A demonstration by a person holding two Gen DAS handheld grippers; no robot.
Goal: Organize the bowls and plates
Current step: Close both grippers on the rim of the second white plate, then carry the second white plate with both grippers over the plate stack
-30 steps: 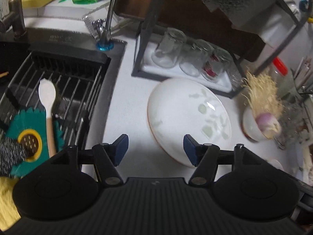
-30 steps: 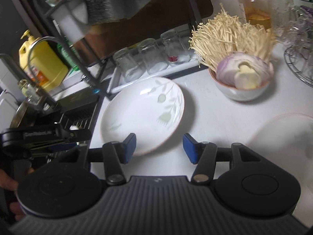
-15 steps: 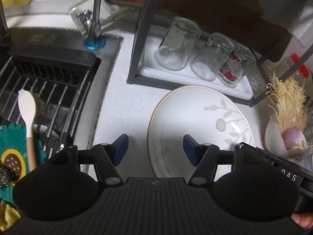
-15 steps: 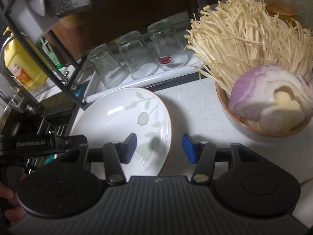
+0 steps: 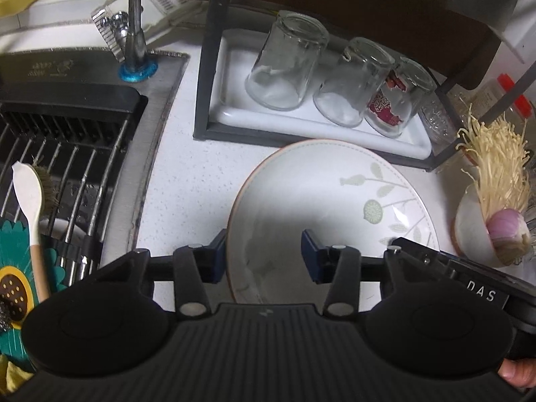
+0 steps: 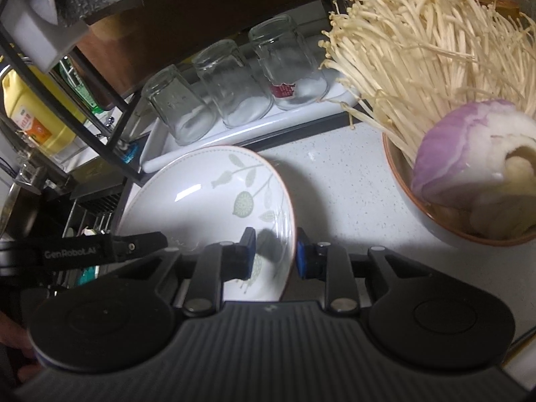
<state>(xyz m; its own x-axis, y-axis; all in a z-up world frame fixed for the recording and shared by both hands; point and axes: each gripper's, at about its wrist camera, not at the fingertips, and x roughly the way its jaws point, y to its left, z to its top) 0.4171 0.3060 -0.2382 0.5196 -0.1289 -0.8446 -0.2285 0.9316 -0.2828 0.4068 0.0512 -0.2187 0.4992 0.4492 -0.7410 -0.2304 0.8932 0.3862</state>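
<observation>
The plate (image 5: pixel 321 201) lies on the counter (image 5: pixel 201 181) before the glasses (image 5: pixel 288 63). Both grippers' fingers have just been closing: the left gripper (image 5: pixel 263 256) straddles its left rim, half-wide; the right gripper (image 6: pixel 275 253) narrowly straddles its right rim

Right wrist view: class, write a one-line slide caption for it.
Right gripper jaws, just closing, straddle the rim of the plate on the counter, beside a bowl of mushrooms.

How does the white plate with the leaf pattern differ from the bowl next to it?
The plate is wide, shallow and empty; the bowl is deeper and heaped with enoki mushrooms and a cut onion. The plate has a gripper straddling each side of its rim; the bowl stands untouched. Both are white with a brownish rim.
</observation>
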